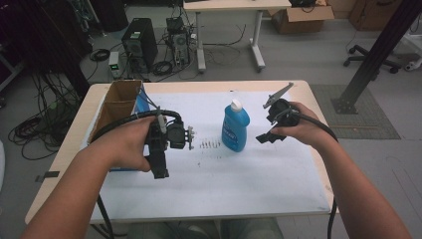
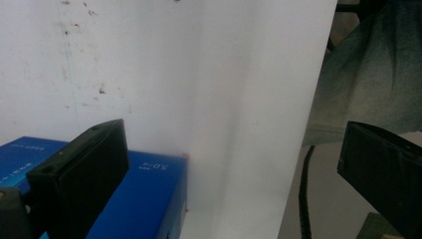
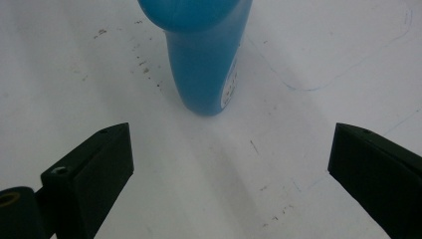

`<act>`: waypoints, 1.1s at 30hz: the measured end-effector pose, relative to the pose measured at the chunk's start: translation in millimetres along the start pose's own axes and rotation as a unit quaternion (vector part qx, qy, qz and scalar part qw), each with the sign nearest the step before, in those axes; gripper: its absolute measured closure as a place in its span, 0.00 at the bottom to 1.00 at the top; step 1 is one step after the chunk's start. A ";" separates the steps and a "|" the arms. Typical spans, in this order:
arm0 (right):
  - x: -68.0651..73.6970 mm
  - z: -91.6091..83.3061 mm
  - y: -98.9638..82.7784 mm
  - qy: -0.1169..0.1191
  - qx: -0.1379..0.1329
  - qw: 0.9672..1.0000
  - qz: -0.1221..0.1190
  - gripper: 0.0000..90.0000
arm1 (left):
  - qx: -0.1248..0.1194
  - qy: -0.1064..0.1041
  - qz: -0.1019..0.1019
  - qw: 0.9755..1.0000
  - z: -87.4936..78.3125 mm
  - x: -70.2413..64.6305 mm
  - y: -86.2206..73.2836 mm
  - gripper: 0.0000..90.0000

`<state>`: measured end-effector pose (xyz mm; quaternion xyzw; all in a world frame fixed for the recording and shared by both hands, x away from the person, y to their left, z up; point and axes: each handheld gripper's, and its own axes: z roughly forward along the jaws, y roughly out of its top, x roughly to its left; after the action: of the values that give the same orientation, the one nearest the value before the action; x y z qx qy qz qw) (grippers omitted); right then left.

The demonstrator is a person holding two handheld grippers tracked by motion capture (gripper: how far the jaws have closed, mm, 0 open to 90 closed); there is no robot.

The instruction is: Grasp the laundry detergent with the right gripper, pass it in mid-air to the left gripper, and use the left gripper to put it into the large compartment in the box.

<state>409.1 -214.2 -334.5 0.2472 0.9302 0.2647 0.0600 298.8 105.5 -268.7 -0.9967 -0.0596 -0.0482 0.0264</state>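
Nothing was yet grasped, so I judged the work barely begun. My left gripper [image 1: 158, 149] hung nearest, fingers spread and empty, above the white paper-covered surface [image 1: 239, 179] beside a flat blue box [image 2: 144, 199]. Farther right, my right gripper [image 3: 229, 169] held its fingers spread toward the upright blue plastic bottle [image 1: 235, 125], standing centre, untouched.

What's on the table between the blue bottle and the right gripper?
Nothing. In the right gripper view, bare white paper with a few dark specks runs from the right gripper and its open jaws to the upright blue plastic bottle.
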 end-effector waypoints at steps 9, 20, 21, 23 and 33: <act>3.6 12.4 -6.2 0.005 -0.021 1.000 0.010 0.05 | 0.003 -0.002 -0.001 1.000 3.3 -0.3 -0.6 0.00; 9.5 29.6 -8.3 0.009 -0.053 0.998 0.016 0.04 | 0.005 -0.005 0.002 1.000 7.1 0.9 3.7 0.00; 10.1 31.8 -8.2 0.009 -0.054 0.998 0.015 0.04 | 0.006 -0.006 0.004 1.000 7.1 1.0 4.4 0.00; 11.2 35.3 -7.6 0.008 -0.057 0.998 0.017 0.04 | 0.005 -0.005 0.006 1.000 7.1 0.6 5.0 0.00; 11.7 47.4 -5.7 0.009 -0.093 0.995 0.032 0.04 | 0.005 -0.004 0.006 1.000 8.0 0.7 5.5 0.00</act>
<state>407.9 -190.7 -377.6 0.2675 0.8937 0.3542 0.0658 300.9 100.6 -276.9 -0.9970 -0.0544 -0.0442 0.0316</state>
